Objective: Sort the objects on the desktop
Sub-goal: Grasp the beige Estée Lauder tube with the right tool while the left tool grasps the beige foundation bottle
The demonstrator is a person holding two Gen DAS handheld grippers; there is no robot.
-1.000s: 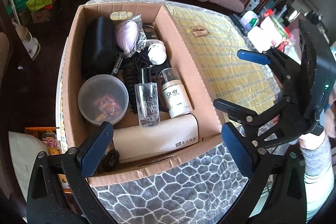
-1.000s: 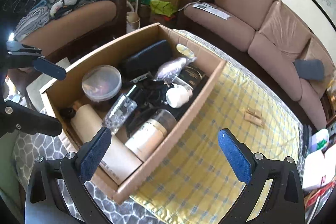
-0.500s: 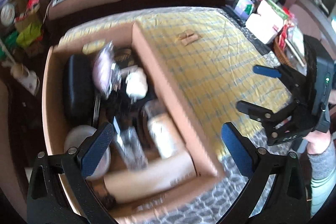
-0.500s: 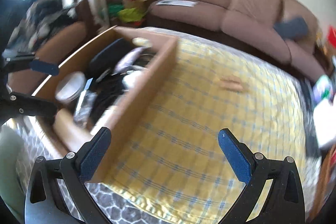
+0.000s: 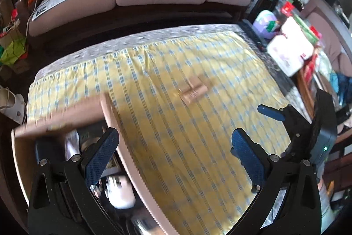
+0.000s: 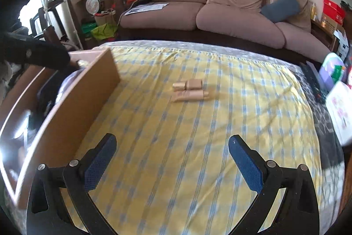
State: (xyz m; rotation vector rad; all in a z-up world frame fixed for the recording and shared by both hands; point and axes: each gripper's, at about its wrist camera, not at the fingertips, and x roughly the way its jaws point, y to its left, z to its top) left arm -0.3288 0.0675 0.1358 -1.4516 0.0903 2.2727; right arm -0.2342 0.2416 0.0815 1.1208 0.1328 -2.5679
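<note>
Both tools are spread wide and carry nothing: my right tool (image 6: 171, 160) faces the beige tubes (image 6: 190, 90) lying together mid-cloth on the worktop (image 6: 220, 147); my left tool (image 5: 173, 155) straddles the wall of the cardboard box (image 6: 72, 102). I would bring the right one in low and close across the longer tube's width; the yellow cloth around them is bare, the box wall sits well to the left.
</note>
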